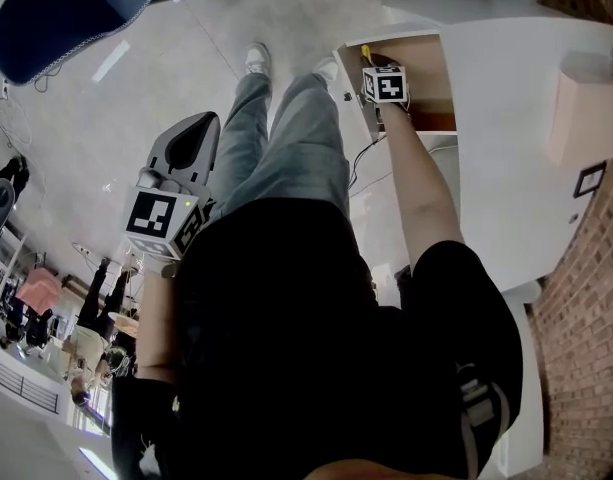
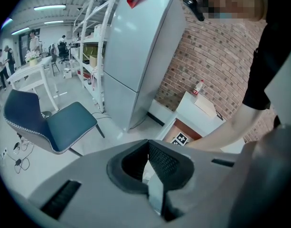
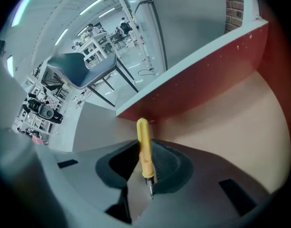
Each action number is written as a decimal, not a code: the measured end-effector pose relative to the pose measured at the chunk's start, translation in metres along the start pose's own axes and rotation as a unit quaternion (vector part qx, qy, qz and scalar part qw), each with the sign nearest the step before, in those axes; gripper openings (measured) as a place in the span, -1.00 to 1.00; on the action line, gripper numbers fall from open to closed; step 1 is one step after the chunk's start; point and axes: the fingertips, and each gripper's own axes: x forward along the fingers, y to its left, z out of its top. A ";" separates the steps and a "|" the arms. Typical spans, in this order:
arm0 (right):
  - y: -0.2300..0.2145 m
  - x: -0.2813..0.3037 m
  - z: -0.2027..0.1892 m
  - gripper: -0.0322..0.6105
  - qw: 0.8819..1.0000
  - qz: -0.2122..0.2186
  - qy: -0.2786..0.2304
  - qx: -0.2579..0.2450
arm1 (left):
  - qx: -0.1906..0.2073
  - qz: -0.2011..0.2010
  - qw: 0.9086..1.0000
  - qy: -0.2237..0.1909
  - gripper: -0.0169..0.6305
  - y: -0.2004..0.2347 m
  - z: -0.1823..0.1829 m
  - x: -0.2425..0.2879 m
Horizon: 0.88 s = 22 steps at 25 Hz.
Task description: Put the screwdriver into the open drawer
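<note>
A yellow-handled screwdriver (image 3: pixel 144 148) is clamped between the jaws of my right gripper (image 3: pixel 146 151), its handle pointing forward and its metal tip back toward the camera. It hangs over the open drawer's tan floor (image 3: pixel 230 122), close to the red-brown side wall (image 3: pixel 197 84). In the head view the right gripper (image 1: pixel 372 65) reaches into the open drawer (image 1: pixel 431 78), with the screwdriver (image 1: pixel 365 54) showing at its tip. My left gripper (image 1: pixel 191 133) hangs at the person's left side, far from the drawer. Its jaws (image 2: pixel 148 144) meet with nothing between them.
The drawer belongs to a white cabinet (image 1: pixel 506 148) against a brick wall (image 1: pixel 586 348). The person's legs (image 1: pixel 286 138) stand just left of the drawer. A blue chair (image 1: pixel 56 8) is at the far left, a grey refrigerator (image 2: pixel 140 46) beyond it, and a cable (image 1: pixel 364 158) hangs below the drawer.
</note>
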 end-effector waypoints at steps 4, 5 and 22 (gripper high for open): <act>-0.005 0.007 -0.004 -0.63 1.000 -0.004 0.009 0.008 | -0.004 0.001 1.000 0.003 -0.94 -0.001 -0.010 -0.002; -0.006 0.008 -0.004 -0.63 1.000 -0.004 0.010 0.007 | -0.004 -0.002 1.000 0.002 -0.94 -0.002 -0.012 -0.001; -0.002 -0.001 -0.002 -0.54 1.000 -0.009 -0.004 0.010 | 0.000 -0.013 1.000 -0.007 -0.94 -0.018 -0.021 -0.005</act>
